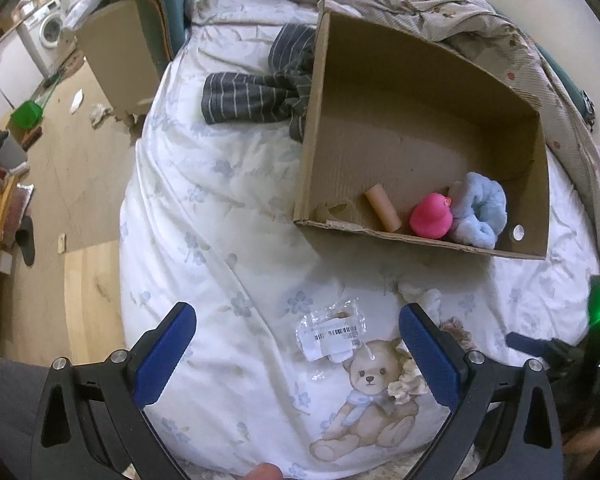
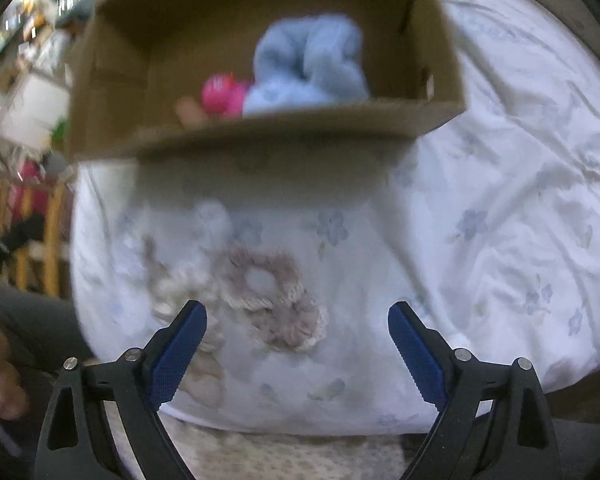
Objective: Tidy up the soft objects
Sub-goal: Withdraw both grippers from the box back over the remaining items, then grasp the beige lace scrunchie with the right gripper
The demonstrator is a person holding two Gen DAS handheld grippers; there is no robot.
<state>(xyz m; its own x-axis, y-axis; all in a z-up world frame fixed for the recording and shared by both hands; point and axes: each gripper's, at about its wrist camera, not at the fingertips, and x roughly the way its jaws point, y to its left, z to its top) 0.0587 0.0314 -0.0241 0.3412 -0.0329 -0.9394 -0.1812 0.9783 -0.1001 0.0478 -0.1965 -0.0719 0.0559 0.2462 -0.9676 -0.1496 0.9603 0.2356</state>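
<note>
Right claw (image 2: 297, 322) released above beige scrunchie (image 2: 274, 300) lying flat; left claw (image 1: 298, 326) released.

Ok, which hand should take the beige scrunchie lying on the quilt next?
Right, probably. The right gripper has open jaws over the beige scrunchie; the left gripper hovers above the plastic packet, scrunchie outside its jaws.

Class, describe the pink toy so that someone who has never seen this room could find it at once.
Start at the open cardboard box lying on the white floral bed cover. Look along its near wall: the pink toy sits between a tan cylinder and a fluffy light-blue scrunchie. It is the only bright pink, smooth, rounded thing there.
</note>
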